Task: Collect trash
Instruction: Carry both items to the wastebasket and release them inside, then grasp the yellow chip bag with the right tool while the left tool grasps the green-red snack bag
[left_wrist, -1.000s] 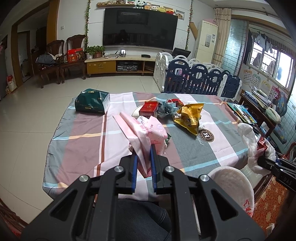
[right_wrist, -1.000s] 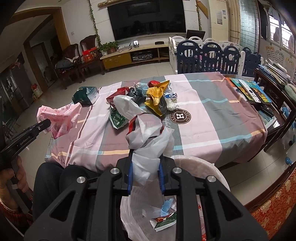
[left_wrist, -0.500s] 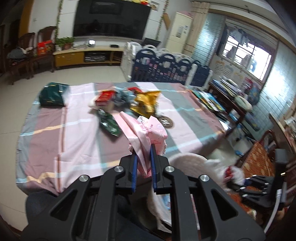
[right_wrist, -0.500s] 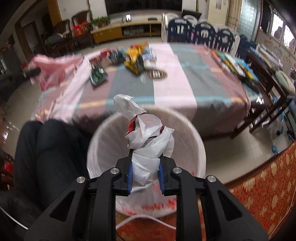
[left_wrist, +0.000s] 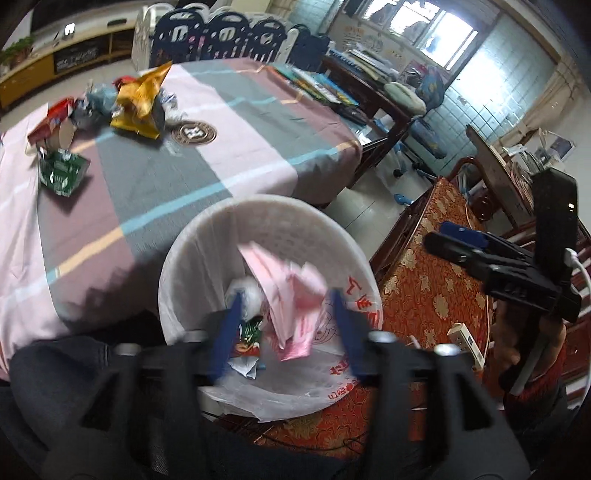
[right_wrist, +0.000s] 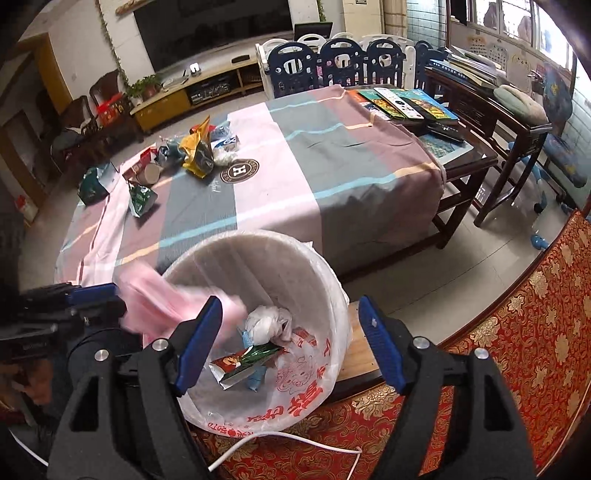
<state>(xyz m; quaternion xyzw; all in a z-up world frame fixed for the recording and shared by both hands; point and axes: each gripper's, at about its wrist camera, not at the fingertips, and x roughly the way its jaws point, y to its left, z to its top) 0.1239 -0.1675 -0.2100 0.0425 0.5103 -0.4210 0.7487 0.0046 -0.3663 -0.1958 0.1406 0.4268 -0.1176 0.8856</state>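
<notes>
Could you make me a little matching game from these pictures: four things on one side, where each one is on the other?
Things:
1. pink bag
2. yellow packet
3. books
4. white cable

Places:
A. far corner of the table
B. red patterned rug
C. dropping into the white bin
D. among the litter on the striped cloth

Pairs: 1-C, 2-D, 3-A, 4-B

Pink bag (left_wrist: 291, 295) motion-blurred over bin (left_wrist: 192, 236), outline unclear. Left tongs (left_wrist: 286, 332) smeared, lower frame. Bin print partly hidden. Wrapper pile (right_wrist: 192, 147) on surface (right_wrist: 332, 166) too small to identify.
</notes>
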